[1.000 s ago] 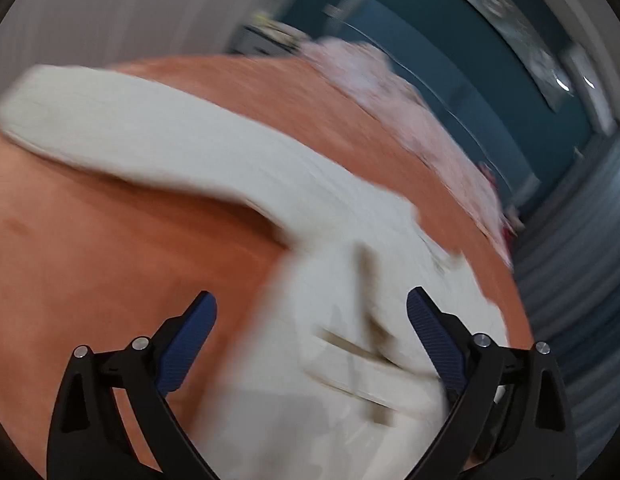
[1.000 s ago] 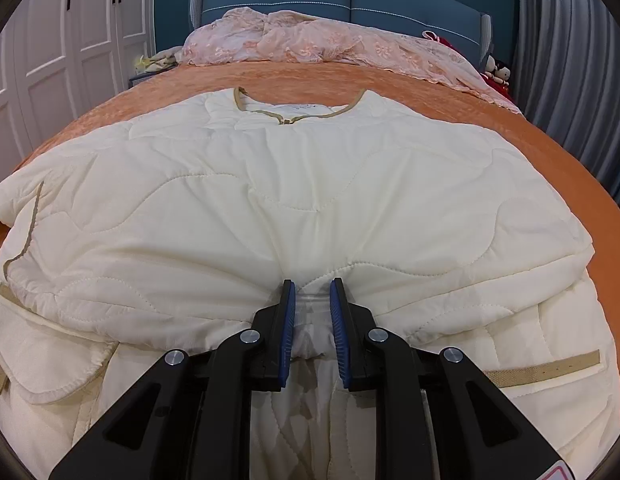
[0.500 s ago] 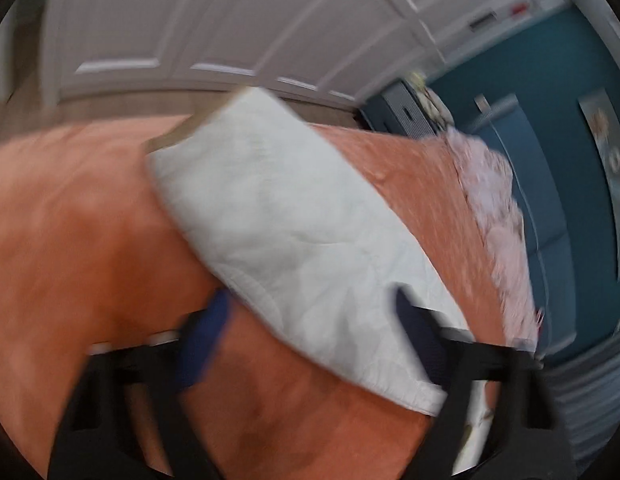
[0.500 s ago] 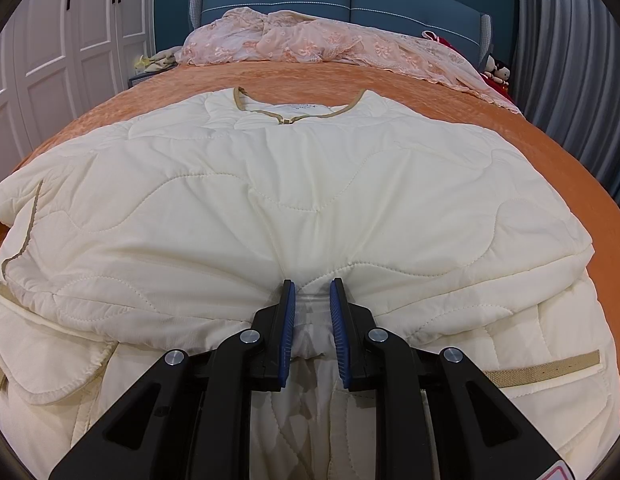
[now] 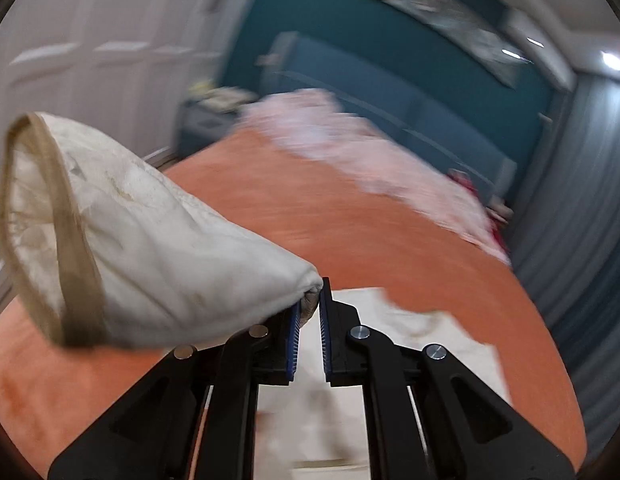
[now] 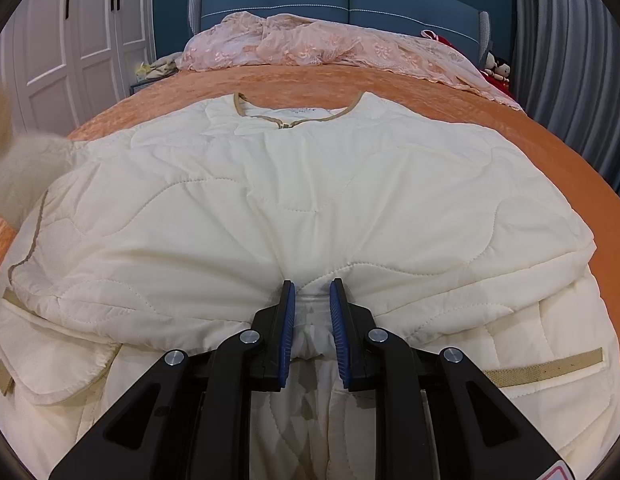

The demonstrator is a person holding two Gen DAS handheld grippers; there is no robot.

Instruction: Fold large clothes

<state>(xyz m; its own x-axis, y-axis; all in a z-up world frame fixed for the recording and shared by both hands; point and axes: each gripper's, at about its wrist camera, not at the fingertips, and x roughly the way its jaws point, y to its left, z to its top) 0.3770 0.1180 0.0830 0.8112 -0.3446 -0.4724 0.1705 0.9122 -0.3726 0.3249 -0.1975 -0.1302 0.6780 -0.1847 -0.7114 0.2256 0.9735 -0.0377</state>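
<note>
Jacket (image 6: 310, 200) — cream, quilted, tan trim — lies spread front-up on an orange bed (image 6: 389, 84), collar toward the blue headboard (image 6: 349, 0). Right claw (image 6: 312, 304) is pinched narrow on a bunched fold at the jacket's middle, near its lower edge. Left claw (image 5: 310, 300), whose jaws have just been closing, grips a sleeve (image 5: 150, 248) and holds it in the air above the bed, tan cuff (image 5: 66, 240) hanging open to the left. Pink lace bedding (image 6: 329, 44) is heaped by the headboard.
</note>
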